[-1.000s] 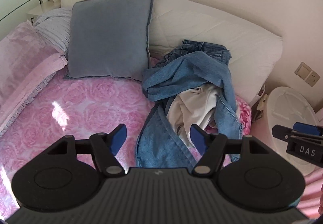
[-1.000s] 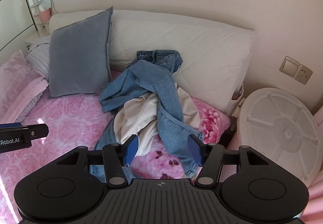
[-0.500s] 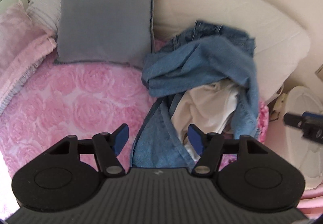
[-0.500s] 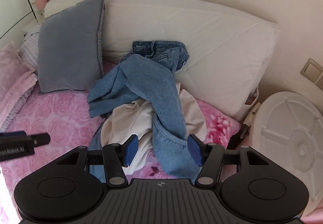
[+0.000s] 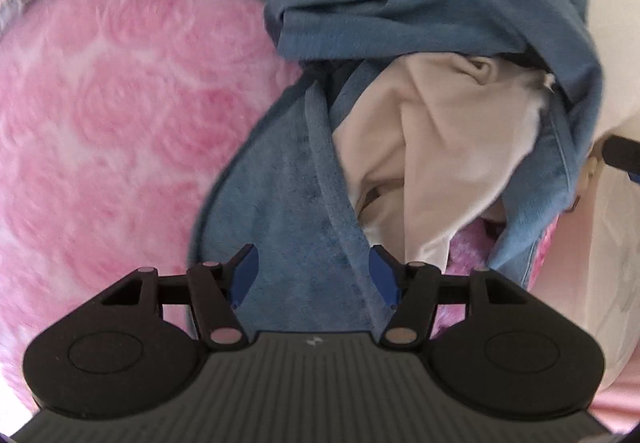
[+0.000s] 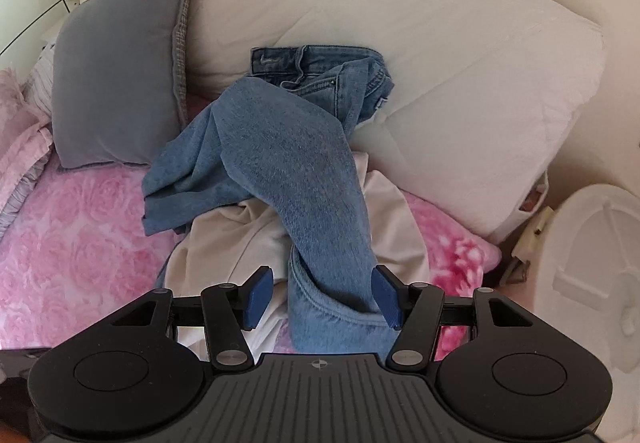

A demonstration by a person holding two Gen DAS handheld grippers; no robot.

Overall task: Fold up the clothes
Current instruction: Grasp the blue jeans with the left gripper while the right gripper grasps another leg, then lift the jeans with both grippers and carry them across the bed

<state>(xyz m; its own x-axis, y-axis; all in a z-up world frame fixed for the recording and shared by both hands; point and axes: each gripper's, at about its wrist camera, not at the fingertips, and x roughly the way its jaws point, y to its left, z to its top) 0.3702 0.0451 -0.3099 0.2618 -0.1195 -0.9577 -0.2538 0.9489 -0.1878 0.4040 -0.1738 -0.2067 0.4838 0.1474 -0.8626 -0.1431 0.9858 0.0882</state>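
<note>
Both grippers, left [image 5: 314, 277] and right [image 6: 322, 297], wide, a jeans [image 6: 304, 163] leg between fingers; risk: pinching shirt [image 5: 440, 147] too.

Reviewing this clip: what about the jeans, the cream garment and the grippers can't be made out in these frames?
- Cream garment: its type and shape, both views; the jeans lie over it.
- Jeans: waistband cut off by the top edge and blurred in the left wrist view.
- Left gripper, right gripper: open, each over a jeans leg; whether the fingers touch the denim is unclear.
</note>
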